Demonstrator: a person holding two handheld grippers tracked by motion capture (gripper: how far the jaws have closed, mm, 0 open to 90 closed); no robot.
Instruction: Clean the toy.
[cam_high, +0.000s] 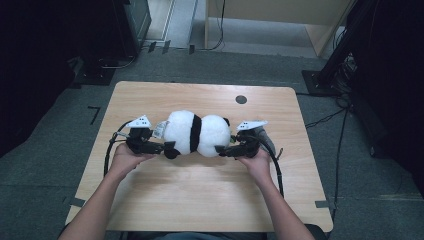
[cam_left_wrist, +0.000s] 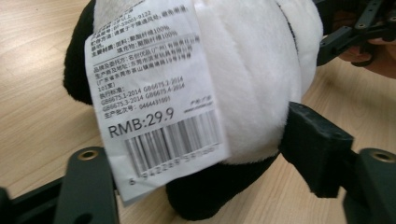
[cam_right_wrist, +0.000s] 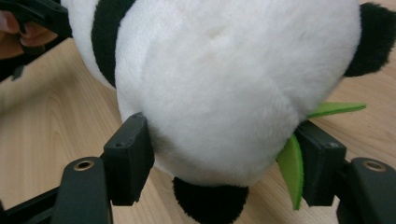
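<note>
High view shows a plush panda (cam_high: 196, 132) lying on its side mid-bench (cam_high: 200, 200), between both grippers; left gripper (cam_high: 162, 148) jaws pinch its rear end, the paper tag (cam_left_wrist: 154, 93) hiding one jaw's contact; right gripper (cam_high: 225, 149) jaws press its head, green leaf (cam_right_wrist: 292, 168) against one jaw; its face is hidden.
</note>
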